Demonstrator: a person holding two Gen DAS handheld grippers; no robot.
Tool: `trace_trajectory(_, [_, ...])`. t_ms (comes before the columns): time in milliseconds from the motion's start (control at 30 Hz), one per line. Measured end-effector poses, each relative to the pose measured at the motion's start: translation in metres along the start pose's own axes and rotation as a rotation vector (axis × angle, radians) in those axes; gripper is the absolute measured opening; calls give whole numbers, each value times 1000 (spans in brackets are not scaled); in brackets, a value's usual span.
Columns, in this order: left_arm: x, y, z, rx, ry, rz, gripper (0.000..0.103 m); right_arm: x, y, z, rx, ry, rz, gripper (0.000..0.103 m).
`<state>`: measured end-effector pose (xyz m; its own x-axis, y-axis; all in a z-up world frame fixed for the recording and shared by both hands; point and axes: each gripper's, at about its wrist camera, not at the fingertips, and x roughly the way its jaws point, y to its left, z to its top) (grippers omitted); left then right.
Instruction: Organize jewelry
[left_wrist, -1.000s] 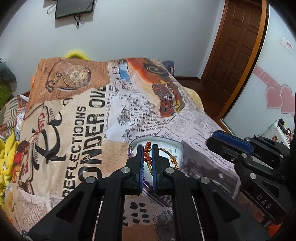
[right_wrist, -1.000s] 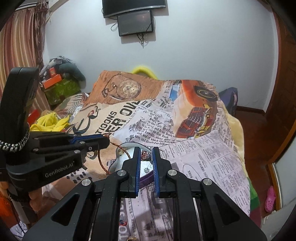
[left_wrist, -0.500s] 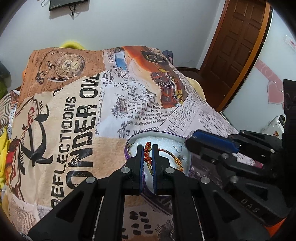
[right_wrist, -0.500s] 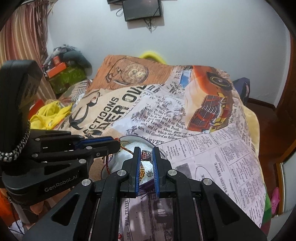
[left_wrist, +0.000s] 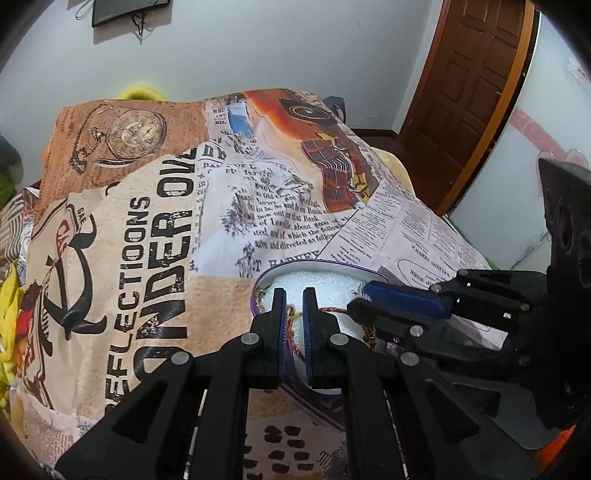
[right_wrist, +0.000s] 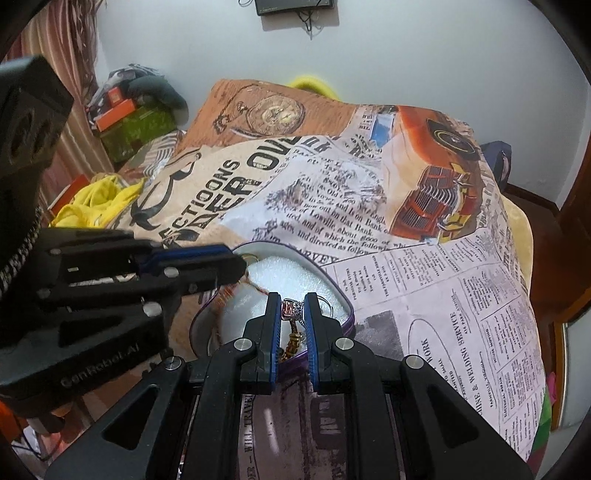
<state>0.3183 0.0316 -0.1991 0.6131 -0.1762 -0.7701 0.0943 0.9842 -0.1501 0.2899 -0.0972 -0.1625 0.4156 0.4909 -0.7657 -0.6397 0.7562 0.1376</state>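
Observation:
A heart-shaped purple tin (left_wrist: 314, 264) (right_wrist: 332, 284) with white foam lining lies on the printed bedspread. My left gripper (left_wrist: 294, 295) is shut on a red-and-gold beaded necklace (left_wrist: 291, 325) and holds it low over the tin; the necklace trails across the foam (right_wrist: 255, 286). My right gripper (right_wrist: 293, 301) is shut on a ring with a red stone (right_wrist: 291, 309) just above the tin's right lobe. A gold clasp piece (right_wrist: 291, 343) lies below the ring. The right gripper (left_wrist: 399, 299) shows in the left wrist view at the tin's right side.
The bedspread (left_wrist: 166, 221) covers the whole bed. A wooden door (left_wrist: 476, 85) stands at the right. Yellow cloth (right_wrist: 92, 199) and boxes (right_wrist: 125, 114) lie beside the bed on the left. A dark screen (right_wrist: 295, 3) hangs on the wall.
Both grippers have come down closer over the tin. The necklace now sits lower between the left fingers, draped onto the foam. The right gripper has moved in over the tin with the ring.

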Motion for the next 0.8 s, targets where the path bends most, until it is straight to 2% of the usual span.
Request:
trace_trajectory(167, [-3, 3, -1, -11, 2, 9, 7, -1, 4, -2, -13, 18, -4, 12])
trace_trajectory(300, [-13, 3, -3, -11, -8, 16, 7, -8, 5, -1, -4, 6, -23, 25])
trace_trajectory(400, [-23, 1, -3, -4, -21, 24, 8, -20, 9, 0, -10, -18, -37, 27])
trace_trajectory(500, [-37, -1, -4, -3, -41, 32, 13, -30, 13, 1, -19, -38, -53, 27])
trace_trajectory(667, [-65, -5, -8, 4, -93, 57, 29, -52, 18, 1, -21, -76, -81, 27])
trace_trajectory(800, [-87, -12, -11, 17, -127, 76, 35, -72, 22, -3, -15, -108, -94, 30])
